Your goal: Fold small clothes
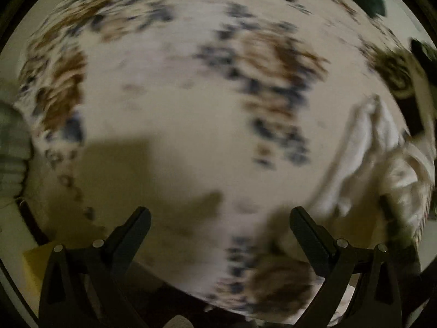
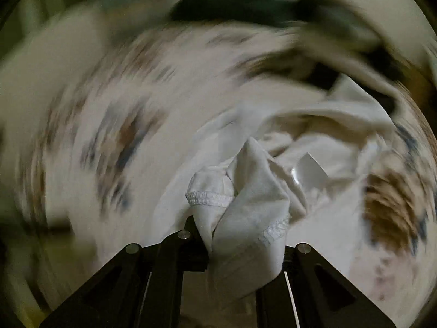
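Two black two-finger grippers are over a bed-like surface covered by a white cloth printed with brown and blue flower patches point(image 1: 174, 104). On the left, the left gripper point(image 1: 218, 218) hangs above a bare stretch of that printed cover with its fingers point(image 1: 139, 224) spread wide and nothing between them; a shadow lies across the cover just below it. Over by the right edge of the cover, as the left wrist camera sees it, a crumpled white garment of soft knit fabric point(image 1: 366, 150) lies bunched, with more pale cloth heaped beside it. The right gripper point(image 2: 232, 243) is pinched closed on a stitched hem of that white garment point(image 2: 245, 207), the fabric rising in a peaked fold straight out of its closed jaws. A small white label point(image 2: 311, 169) shows among the folds beyond. Further back, at the far edge, lies a dark green piece of clothing point(image 2: 235, 2). Both views are badly smeared by blur, so finer detail cannot be told.
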Action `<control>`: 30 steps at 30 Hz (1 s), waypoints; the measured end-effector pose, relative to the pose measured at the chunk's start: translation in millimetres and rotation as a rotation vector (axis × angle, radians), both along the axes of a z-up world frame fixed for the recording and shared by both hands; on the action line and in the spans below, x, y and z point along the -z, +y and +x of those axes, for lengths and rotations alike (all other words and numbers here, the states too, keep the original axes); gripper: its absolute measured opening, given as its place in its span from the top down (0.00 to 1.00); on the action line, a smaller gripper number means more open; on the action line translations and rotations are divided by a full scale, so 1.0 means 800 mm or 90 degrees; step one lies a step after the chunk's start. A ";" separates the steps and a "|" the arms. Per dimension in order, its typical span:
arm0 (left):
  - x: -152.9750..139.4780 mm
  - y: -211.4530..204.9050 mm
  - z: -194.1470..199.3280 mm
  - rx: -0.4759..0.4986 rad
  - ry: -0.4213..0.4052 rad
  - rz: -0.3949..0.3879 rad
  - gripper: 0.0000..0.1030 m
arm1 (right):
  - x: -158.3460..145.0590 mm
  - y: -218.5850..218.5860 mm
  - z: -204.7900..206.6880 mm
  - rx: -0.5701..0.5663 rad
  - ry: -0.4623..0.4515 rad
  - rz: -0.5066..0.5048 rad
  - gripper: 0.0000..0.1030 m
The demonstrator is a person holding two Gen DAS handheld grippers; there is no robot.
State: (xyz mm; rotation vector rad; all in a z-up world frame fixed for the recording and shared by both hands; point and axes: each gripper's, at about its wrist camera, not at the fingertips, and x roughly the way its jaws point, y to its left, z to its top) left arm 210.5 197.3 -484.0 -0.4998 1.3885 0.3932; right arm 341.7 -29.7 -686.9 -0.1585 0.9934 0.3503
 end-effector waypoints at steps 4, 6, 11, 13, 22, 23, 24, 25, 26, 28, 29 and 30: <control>0.020 0.039 -0.021 -0.028 0.008 -0.024 0.00 | 0.045 0.049 -0.028 -0.067 0.061 -0.076 0.86; 0.026 0.041 -0.027 -0.029 0.009 -0.046 0.00 | 0.043 0.040 -0.022 -0.057 0.127 -0.029 0.75; 0.019 0.019 -0.020 -0.005 -0.028 -0.097 0.00 | -0.013 -0.024 -0.003 -0.014 0.248 0.168 0.35; 0.005 0.001 -0.003 0.022 -0.052 -0.122 0.00 | -0.041 -0.065 0.013 0.036 0.261 0.219 0.35; -0.009 -0.080 0.022 0.069 -0.074 -0.126 0.00 | -0.033 -0.084 0.174 0.060 0.299 0.121 0.35; -0.011 -0.085 0.013 0.055 -0.069 -0.125 0.00 | -0.018 -0.061 0.200 0.028 0.315 0.120 0.35; -0.009 -0.085 0.005 0.041 -0.065 -0.123 0.00 | -0.004 -0.040 0.222 0.000 0.326 0.126 0.35; -0.004 -0.088 -0.005 0.019 -0.053 -0.115 0.00 | 0.015 -0.004 0.244 -0.049 0.344 0.117 0.35; -0.001 -0.090 -0.011 0.000 -0.046 -0.113 0.00 | 0.023 0.016 0.256 -0.075 0.345 0.103 0.35; 0.009 -0.098 -0.023 -0.047 -0.026 -0.121 0.00 | 0.028 0.046 0.276 -0.123 0.345 0.105 0.35; 0.011 -0.100 -0.030 -0.066 -0.022 -0.126 0.00 | 0.020 0.045 0.285 -0.127 0.352 0.138 0.35; 0.014 -0.103 -0.038 -0.091 -0.021 -0.136 0.00 | 0.006 0.033 0.293 -0.126 0.356 0.179 0.35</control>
